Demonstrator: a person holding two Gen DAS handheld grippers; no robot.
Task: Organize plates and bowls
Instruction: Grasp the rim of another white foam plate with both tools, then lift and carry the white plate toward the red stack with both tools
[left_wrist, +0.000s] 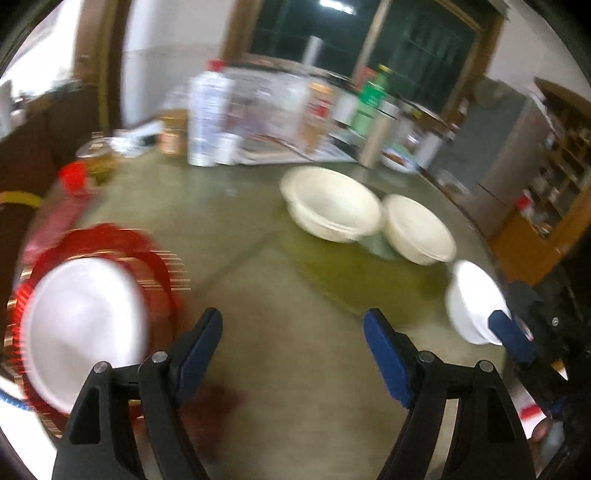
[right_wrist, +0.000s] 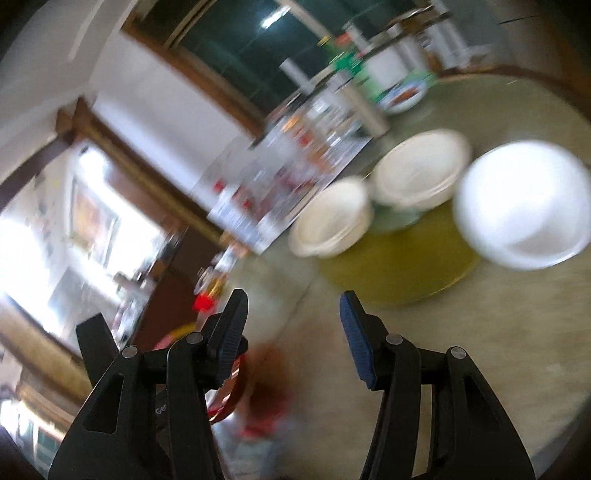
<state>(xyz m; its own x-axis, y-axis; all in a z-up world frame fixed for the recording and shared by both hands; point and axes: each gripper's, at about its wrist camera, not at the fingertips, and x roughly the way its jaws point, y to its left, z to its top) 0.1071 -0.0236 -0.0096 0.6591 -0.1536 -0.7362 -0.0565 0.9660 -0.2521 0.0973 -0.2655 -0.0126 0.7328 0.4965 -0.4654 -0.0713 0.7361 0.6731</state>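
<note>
My left gripper (left_wrist: 293, 326) hangs open over the bare table top with nothing between its blue pads. To its left a white plate (left_wrist: 81, 325) rests on a red fluted plate (left_wrist: 110, 240). Two cream bowls (left_wrist: 332, 203) (left_wrist: 417, 229) stand side by side at a green mat (left_wrist: 362, 277). A white bowl (left_wrist: 469, 295) sits at the mat's right, with one of the right gripper's fingers (left_wrist: 511, 334) beside it. My right gripper (right_wrist: 293, 314) is open and empty. The white bowl (right_wrist: 521, 206) lies to its upper right and the cream bowls (right_wrist: 332, 221) (right_wrist: 417, 170) ahead. Both views are motion-blurred.
Bottles and jars (left_wrist: 210, 114) crowd the far side of the round table, with a green bottle (left_wrist: 371, 99) and a small dish of food (left_wrist: 399, 158). A red-capped bottle (left_wrist: 70, 192) stands at the left. A wooden shelf unit (left_wrist: 546, 184) is beyond the table's right edge.
</note>
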